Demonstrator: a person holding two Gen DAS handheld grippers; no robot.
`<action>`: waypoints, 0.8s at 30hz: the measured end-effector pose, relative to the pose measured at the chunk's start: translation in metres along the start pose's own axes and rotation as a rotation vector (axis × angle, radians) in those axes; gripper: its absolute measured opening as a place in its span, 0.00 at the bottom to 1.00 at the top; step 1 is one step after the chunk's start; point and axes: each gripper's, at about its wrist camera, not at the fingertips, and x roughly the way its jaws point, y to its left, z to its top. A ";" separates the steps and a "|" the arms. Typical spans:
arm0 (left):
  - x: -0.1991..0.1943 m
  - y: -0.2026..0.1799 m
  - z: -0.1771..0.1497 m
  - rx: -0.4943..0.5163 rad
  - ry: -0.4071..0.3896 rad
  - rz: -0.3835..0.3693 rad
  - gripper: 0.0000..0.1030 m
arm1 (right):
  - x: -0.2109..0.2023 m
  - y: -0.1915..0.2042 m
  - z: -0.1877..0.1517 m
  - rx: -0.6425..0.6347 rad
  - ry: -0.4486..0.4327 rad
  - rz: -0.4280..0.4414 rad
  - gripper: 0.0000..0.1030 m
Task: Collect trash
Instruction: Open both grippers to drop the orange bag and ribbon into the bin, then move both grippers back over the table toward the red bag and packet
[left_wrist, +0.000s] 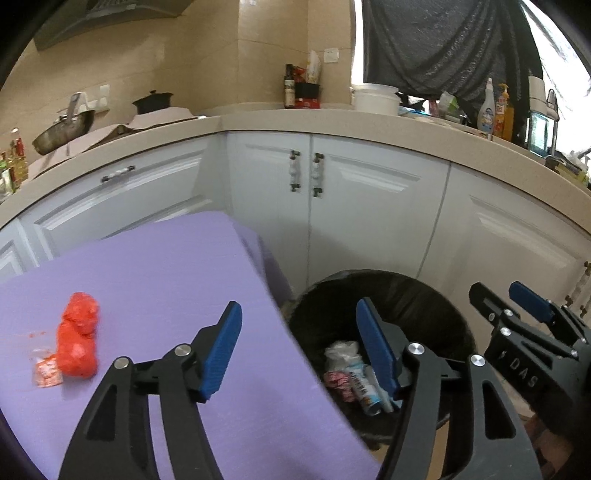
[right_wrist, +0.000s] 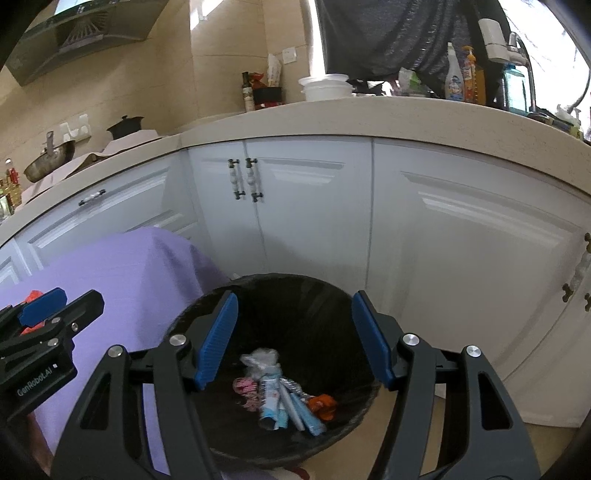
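Note:
A crumpled red plastic bag (left_wrist: 78, 335) lies on the purple-covered table (left_wrist: 155, 280), with a small clear and red wrapper (left_wrist: 46, 369) at its lower left. My left gripper (left_wrist: 299, 350) is open and empty, over the table's right edge and the black bin (left_wrist: 424, 295). My right gripper (right_wrist: 293, 339) is open and empty above the bin (right_wrist: 295, 291). In the bin lie white, pink, blue and orange wrappers (right_wrist: 280, 391). The right gripper shows at the right of the left wrist view (left_wrist: 517, 306); the left gripper shows at the left of the right wrist view (right_wrist: 48, 306).
White cabinet doors (left_wrist: 369, 206) stand right behind the bin and table. The beige counter (left_wrist: 332, 122) above carries a wok (left_wrist: 62, 133), a black pot (left_wrist: 151, 101), bottles (left_wrist: 495, 110) and a white tub (left_wrist: 375, 98).

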 end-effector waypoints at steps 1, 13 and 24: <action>-0.003 0.006 -0.002 -0.003 -0.002 0.011 0.61 | -0.001 0.005 0.000 -0.002 0.000 0.009 0.61; -0.033 0.091 -0.025 -0.087 0.020 0.167 0.62 | -0.013 0.082 -0.003 -0.063 0.020 0.148 0.61; -0.058 0.173 -0.048 -0.178 0.037 0.326 0.64 | -0.020 0.176 -0.006 -0.169 0.040 0.290 0.61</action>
